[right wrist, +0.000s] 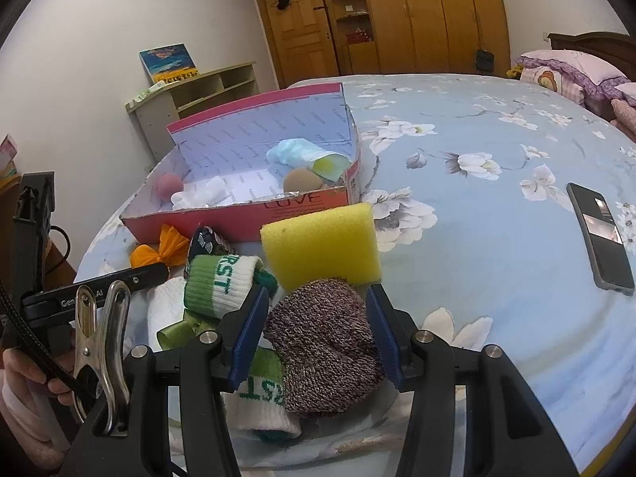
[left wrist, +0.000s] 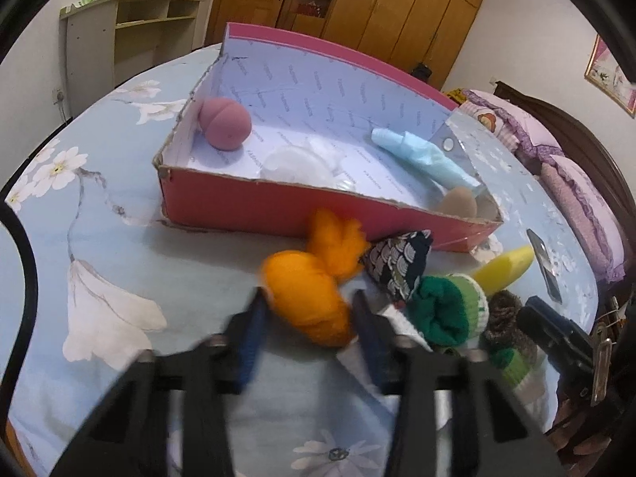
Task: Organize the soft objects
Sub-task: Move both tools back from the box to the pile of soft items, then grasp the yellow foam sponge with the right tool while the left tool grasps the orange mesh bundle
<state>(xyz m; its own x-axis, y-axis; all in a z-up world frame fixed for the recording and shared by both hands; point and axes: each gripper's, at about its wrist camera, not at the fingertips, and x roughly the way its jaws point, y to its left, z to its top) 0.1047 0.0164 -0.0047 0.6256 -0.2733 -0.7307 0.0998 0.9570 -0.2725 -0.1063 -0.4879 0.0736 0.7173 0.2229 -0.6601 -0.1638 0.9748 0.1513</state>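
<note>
While both tongs straddle soft items without yet pinching them, the scene reads like this:

Step in hand: picking loose soft things off the bed to go into the pink box (left wrist: 278, 206), by my judgement.
Left tongs (left wrist: 306, 314): spread, flanking the orange cloth bundle (left wrist: 306, 298); contact is blurred.
Right tongs (right wrist: 318, 318): spread around the brown knit sock ball (right wrist: 326, 349), pads beside it, not squeezing.
Pile: near the bed's left edge, just in front of the box, with the yellow sponge (right wrist: 322, 246), green-white socks (right wrist: 218, 286) and patterned pouch (left wrist: 397, 262).
Already boxed: pink ball (left wrist: 224, 123), blue cloth (left wrist: 421, 155).
Next move: probably close on each item, lift, carry over the box's near wall.
</note>
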